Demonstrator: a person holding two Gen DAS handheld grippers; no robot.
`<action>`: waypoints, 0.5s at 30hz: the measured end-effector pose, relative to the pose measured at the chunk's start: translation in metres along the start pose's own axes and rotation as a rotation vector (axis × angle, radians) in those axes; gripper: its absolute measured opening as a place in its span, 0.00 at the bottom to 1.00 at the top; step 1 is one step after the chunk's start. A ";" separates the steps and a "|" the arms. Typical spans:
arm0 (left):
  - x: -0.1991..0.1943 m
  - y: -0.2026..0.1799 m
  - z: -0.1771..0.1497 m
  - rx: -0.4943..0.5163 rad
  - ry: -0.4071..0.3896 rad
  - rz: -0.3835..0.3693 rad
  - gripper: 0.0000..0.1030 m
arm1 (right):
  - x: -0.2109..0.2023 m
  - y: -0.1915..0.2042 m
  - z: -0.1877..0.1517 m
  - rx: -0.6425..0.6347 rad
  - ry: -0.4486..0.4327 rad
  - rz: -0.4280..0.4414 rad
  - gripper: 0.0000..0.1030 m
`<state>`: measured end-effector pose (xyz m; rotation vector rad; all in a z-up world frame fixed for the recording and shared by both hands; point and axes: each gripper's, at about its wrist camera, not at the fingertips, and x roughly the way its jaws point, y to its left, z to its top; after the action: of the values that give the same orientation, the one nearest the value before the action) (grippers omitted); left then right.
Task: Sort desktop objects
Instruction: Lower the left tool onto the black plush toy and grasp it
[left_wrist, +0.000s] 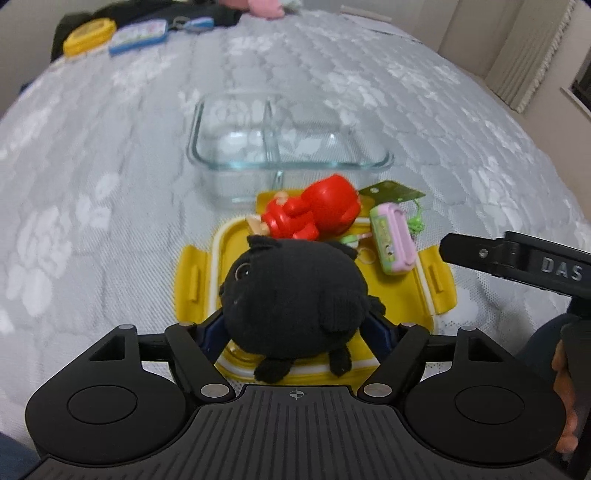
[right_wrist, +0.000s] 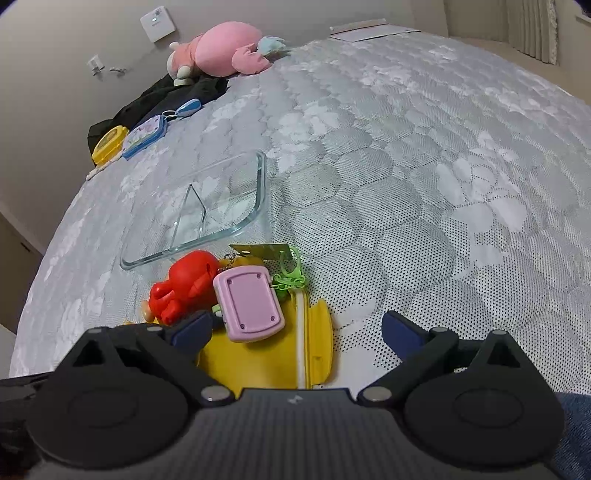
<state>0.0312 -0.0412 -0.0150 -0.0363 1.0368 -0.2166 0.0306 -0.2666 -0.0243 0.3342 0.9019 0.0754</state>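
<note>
While the quilted bed (left_wrist: 110, 155) spreads wide, the glass container (left_wrist: 288, 136) waits empty beyond the yellow lid (left_wrist: 402, 295).
Left gripper (left_wrist: 295, 325) clasps the black plush (left_wrist: 291, 295) over that lid; lift it clear of the red toy (left_wrist: 314, 214) before carrying it forward. Right gripper (right_wrist: 295, 332) gapes wide, holding nothing, by the pink keychain (right_wrist: 251, 302).

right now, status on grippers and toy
Left gripper shut on round black plush toy. Right gripper open, empty. Divided clear glass container ahead, unobstructed.
</note>
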 end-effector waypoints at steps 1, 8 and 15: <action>-0.004 -0.001 0.002 0.008 -0.009 0.003 0.75 | 0.000 -0.001 0.000 0.011 0.003 0.002 0.97; -0.026 -0.002 0.017 0.034 -0.057 -0.013 0.74 | 0.001 -0.006 0.001 0.050 0.012 0.012 0.97; -0.043 0.018 0.048 0.010 -0.120 -0.023 0.71 | 0.003 -0.008 0.001 0.062 0.026 0.024 0.97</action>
<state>0.0546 -0.0185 0.0436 -0.0516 0.9159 -0.2382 0.0332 -0.2742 -0.0288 0.4029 0.9273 0.0741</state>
